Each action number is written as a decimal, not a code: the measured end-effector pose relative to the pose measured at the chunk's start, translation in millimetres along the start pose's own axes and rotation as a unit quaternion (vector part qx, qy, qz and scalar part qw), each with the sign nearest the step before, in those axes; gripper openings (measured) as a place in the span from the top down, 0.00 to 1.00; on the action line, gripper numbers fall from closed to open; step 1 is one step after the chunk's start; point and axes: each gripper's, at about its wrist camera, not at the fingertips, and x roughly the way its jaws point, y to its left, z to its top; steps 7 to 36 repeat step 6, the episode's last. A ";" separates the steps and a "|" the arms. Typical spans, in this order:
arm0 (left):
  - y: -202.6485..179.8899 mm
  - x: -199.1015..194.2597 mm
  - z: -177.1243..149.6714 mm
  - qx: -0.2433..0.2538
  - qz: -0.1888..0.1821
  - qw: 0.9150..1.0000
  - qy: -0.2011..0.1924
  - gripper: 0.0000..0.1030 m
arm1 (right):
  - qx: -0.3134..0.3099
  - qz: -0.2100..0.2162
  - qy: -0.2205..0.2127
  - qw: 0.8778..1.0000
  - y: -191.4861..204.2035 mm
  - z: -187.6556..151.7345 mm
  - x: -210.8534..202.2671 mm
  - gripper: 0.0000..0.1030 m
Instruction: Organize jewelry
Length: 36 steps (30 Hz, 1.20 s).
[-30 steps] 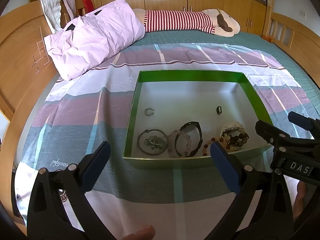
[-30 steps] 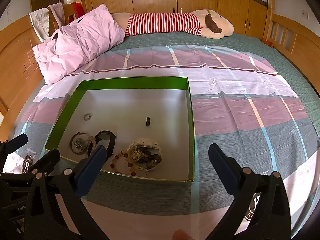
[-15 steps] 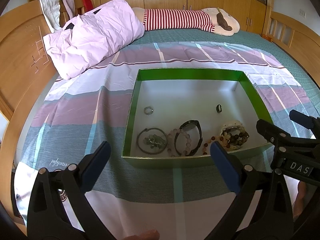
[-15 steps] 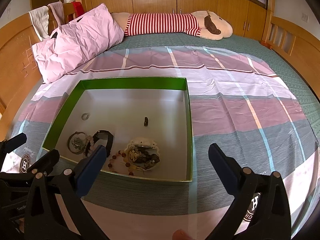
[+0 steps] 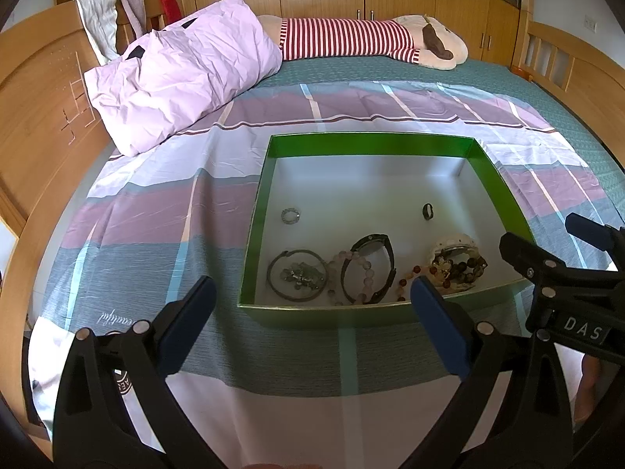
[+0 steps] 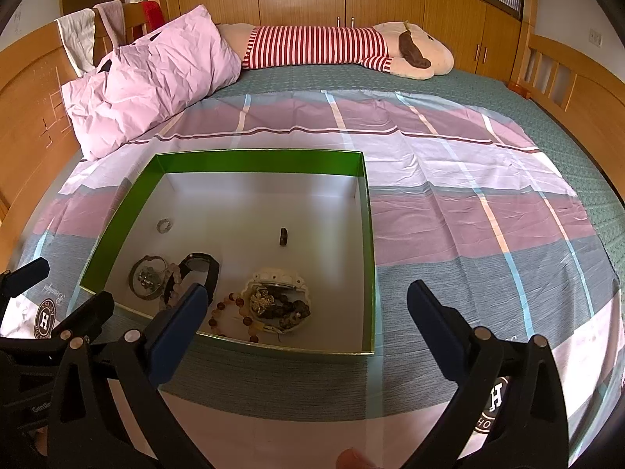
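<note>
Both empty and spread wide, left gripper [image 5: 310,326] short of green box [image 5: 367,141] near wall with pink bead bracelet [image 5: 353,269] just ahead, right gripper [image 6: 302,326] likewise, shell dish [image 6: 279,299] ahead-left; neither clearly nearer.

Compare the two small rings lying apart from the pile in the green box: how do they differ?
The silver ring is pale and sparkly; the dark ring is near black. The silver ring lies flat by the box's left wall, while the dark ring seems to stand on edge, further right. Both sit alone on the white floor, beyond the bracelets, untouched by either gripper.
</note>
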 end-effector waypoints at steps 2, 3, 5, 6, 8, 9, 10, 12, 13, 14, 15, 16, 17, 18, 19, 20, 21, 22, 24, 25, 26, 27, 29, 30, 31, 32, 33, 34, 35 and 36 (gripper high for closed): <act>0.0 0.2 -0.6 0.000 0.001 1.000 0.000 0.02 | 0.000 0.000 0.000 1.000 0.0 0.0 -0.1 0.01; 0.7 0.4 -0.2 0.000 0.001 1.000 0.000 0.02 | 0.000 0.000 0.000 1.000 -0.7 0.0 0.0 0.01; 0.9 0.7 -0.4 0.001 0.001 1.000 0.001 0.02 | 0.000 0.000 0.001 1.000 -0.6 0.0 0.5 0.01; 1.2 0.9 -0.2 0.001 0.001 1.000 0.002 0.02 | -0.001 0.000 0.002 1.000 -0.9 -0.1 1.0 0.01; 1.2 0.9 -0.2 0.001 0.001 1.000 0.002 0.02 | -0.001 0.000 0.002 1.000 -0.9 -0.1 1.0 0.01; 1.2 0.9 -0.2 0.001 0.001 1.000 0.002 0.02 | -0.001 0.000 0.002 1.000 -0.9 -0.1 1.0 0.01; 1.2 0.9 -0.2 0.001 0.001 1.000 0.002 0.02 | -0.001 0.000 0.002 1.000 -0.9 -0.1 1.0 0.01; 1.2 0.9 -0.2 0.001 0.001 1.000 0.002 0.02 | -0.001 0.000 0.002 1.000 -0.9 -0.1 1.0 0.01; 1.2 0.9 -0.2 0.001 0.001 1.000 0.002 0.02 | -0.001 0.000 0.002 1.000 -0.9 -0.1 1.0 0.01; 1.2 0.9 -0.2 0.001 0.001 1.000 0.002 0.02 | -0.001 0.000 0.002 1.000 -0.9 -0.1 1.0 0.01; 1.2 0.9 -0.2 0.001 0.001 1.000 0.002 0.02 | -0.001 0.000 0.002 1.000 -0.9 -0.1 1.0 0.01; 1.2 0.9 -0.2 0.001 0.001 1.000 0.002 0.02 | -0.001 0.000 0.002 1.000 -0.9 -0.1 1.0 0.01; 1.2 0.9 -0.2 0.001 0.001 1.000 0.002 0.02 | -0.001 0.000 0.002 1.000 -0.9 -0.1 1.0 0.01; 1.2 0.9 -0.2 0.001 0.001 1.000 0.002 0.02 | -0.001 0.000 0.002 1.000 -0.9 -0.1 1.0 0.01; 1.2 0.9 -0.2 0.001 0.001 1.000 0.002 0.02 | -0.001 0.000 0.002 1.000 -0.9 -0.1 1.0 0.01; 1.2 0.9 -0.2 0.001 0.001 1.000 0.002 0.02 | -0.001 0.000 0.002 1.000 -0.9 -0.1 1.0 0.01; 1.2 0.9 -0.2 0.001 0.001 1.000 0.002 0.02 | -0.001 0.000 0.002 1.000 -0.9 -0.1 1.0 0.01; 1.2 0.9 -0.2 0.001 0.001 1.000 0.002 0.02 | -0.001 0.000 0.002 1.000 -0.9 -0.1 1.0 0.01; 1.2 0.9 -0.2 0.001 0.001 1.000 0.002 0.02 | -0.001 0.000 0.002 1.000 -0.9 -0.1 1.0 0.01; 1.2 0.9 -0.2 0.001 0.001 1.000 0.002 0.02 | -0.001 0.000 0.002 1.000 -0.9 -0.1 1.0 0.01; 1.2 0.9 -0.2 0.001 0.001 1.000 0.002 0.02 | -0.001 0.000 0.002 1.000 -0.9 -0.1 1.0 0.01; 1.2 0.9 -0.2 0.001 0.001 1.000 0.002 0.02 | -0.001 0.000 0.002 1.000 -0.9 -0.1 1.0 0.01; 1.2 0.9 -0.2 0.001 0.001 1.000 0.002 0.02 | -0.001 0.000 0.002 1.000 -0.9 -0.1 1.0 0.01; 1.2 0.9 -0.2 0.001 0.001 1.000 0.002 0.02 | -0.001 0.000 0.002 1.000 -0.9 -0.1 1.0 0.01; 1.2 0.9 -0.2 0.001 0.001 1.000 0.002 0.02 | -0.001 0.000 0.002 1.000 -0.9 -0.1 1.0 0.01; 1.2 0.9 -0.2 0.001 0.001 1.000 0.002 0.02 | -0.001 0.000 0.002 1.000 -0.9 -0.1 1.0 0.01; 1.2 0.9 -0.2 0.001 0.001 1.000 0.002 0.02 | -0.001 0.000 0.002 1.000 -0.9 -0.1 1.0 0.01; 1.2 0.9 -0.2 0.001 0.001 1.000 0.002 0.02 | -0.001 0.000 0.002 1.000 -0.9 -0.1 1.0 0.01; 1.2 0.9 -0.2 0.001 0.001 1.000 0.002 0.02 | -0.001 0.000 0.002 1.000 -0.9 -0.1 1.0 0.01; 1.2 0.9 -0.2 0.001 0.001 1.000 0.002 0.02 | -0.001 0.000 0.002 1.000 -0.9 -0.1 1.0 0.01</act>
